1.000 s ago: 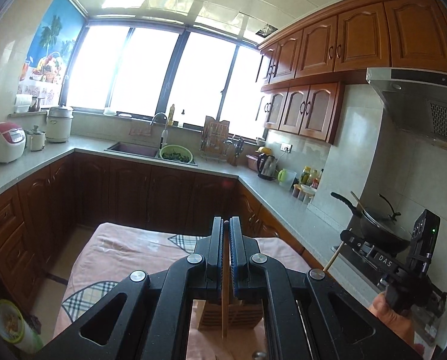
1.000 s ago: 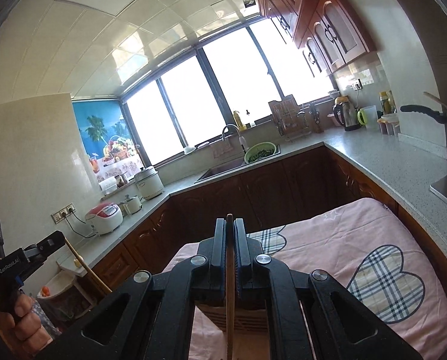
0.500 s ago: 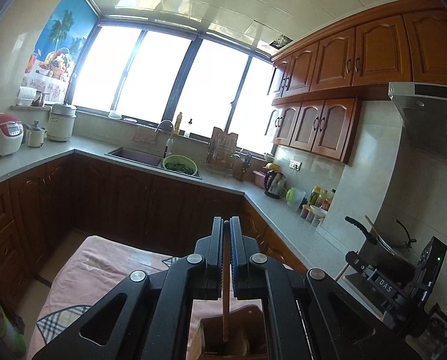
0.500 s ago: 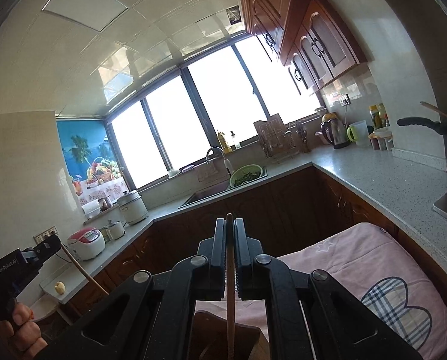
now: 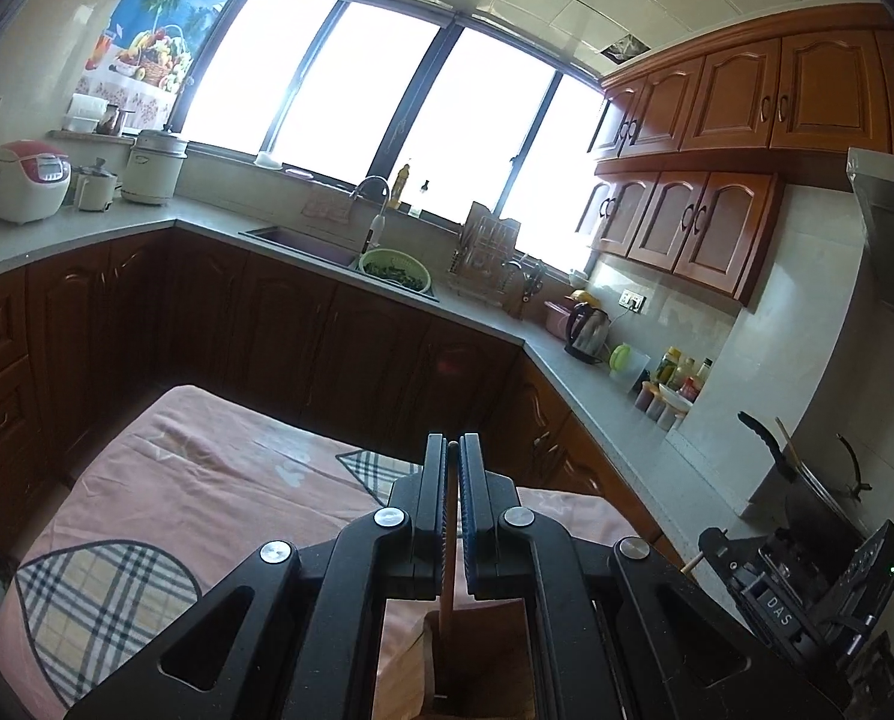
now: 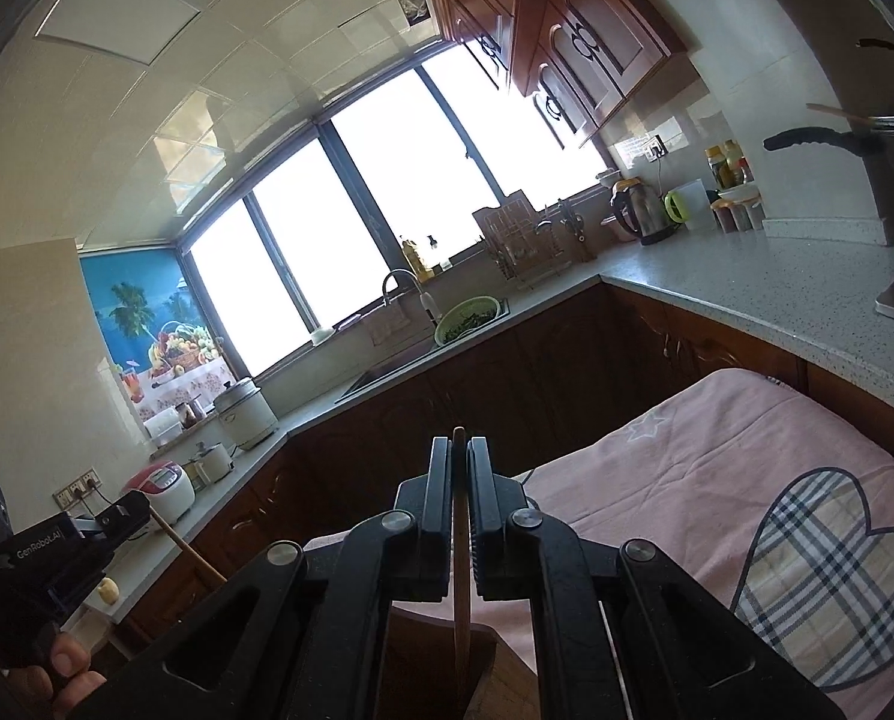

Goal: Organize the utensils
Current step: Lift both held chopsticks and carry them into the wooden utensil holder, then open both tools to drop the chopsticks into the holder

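Observation:
My left gripper is shut on a thin wooden stick-like utensil, held upright with its lower end inside a brown wooden holder on the pink cloth. My right gripper is shut on a second wooden utensil, whose lower end reaches into the same wooden holder. The right gripper also shows at the left wrist view's right edge. The left gripper shows at the right wrist view's left edge, with its stick slanting down.
A table under a pink cloth with plaid hearts stands in the kitchen. Grey counters run around it, with a sink, a green colander, a kettle, rice cookers and a wok.
Both grippers have tilted downward over the table. The sticks have sunk deeper into the wooden holder, which now sits closer under the fingers.

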A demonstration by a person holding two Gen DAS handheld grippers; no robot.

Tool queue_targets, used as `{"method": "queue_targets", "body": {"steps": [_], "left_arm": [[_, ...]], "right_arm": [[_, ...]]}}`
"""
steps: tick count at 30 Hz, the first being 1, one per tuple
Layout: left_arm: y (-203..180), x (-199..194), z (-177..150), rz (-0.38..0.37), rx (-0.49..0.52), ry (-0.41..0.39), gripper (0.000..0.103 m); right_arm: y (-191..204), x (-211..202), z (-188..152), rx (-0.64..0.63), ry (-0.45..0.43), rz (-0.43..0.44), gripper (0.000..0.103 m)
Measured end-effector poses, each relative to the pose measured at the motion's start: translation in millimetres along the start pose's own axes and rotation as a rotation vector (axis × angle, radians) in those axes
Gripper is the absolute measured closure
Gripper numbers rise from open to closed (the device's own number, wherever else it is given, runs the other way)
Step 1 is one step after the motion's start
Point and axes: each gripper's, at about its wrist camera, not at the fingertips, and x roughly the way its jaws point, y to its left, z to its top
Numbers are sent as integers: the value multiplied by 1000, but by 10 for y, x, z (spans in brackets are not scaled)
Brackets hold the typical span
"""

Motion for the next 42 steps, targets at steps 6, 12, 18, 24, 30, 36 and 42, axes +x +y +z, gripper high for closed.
{"method": "queue_targets", "body": {"steps": [6, 12, 18, 24, 30, 36, 42], "left_arm": [[45, 124, 3, 3, -13, 26, 100], [-3, 57, 92, 1, 21, 48, 100], [105, -43, 140, -2, 5, 64, 58], [138, -262, 129, -15, -12, 63, 41], [177, -672, -59, -3, 4, 67, 26], [232, -1086, -285, 38, 19, 103, 20], [249, -1458, -448, 47, 20, 160, 20]], "right_arm": [[-42, 40, -101, 2, 21, -16, 98], [-27, 91, -68, -1, 60, -15, 93], [-22, 54, -34, 13, 84, -35, 71], [-67, -155, -2, 50, 64, -22, 28], [-102, -437, -54, 72, 68, 3, 7], [-97, -780, -198, 75, 97, 11, 2], [-129, -1093, -409, 101, 155, 6, 2]]}}
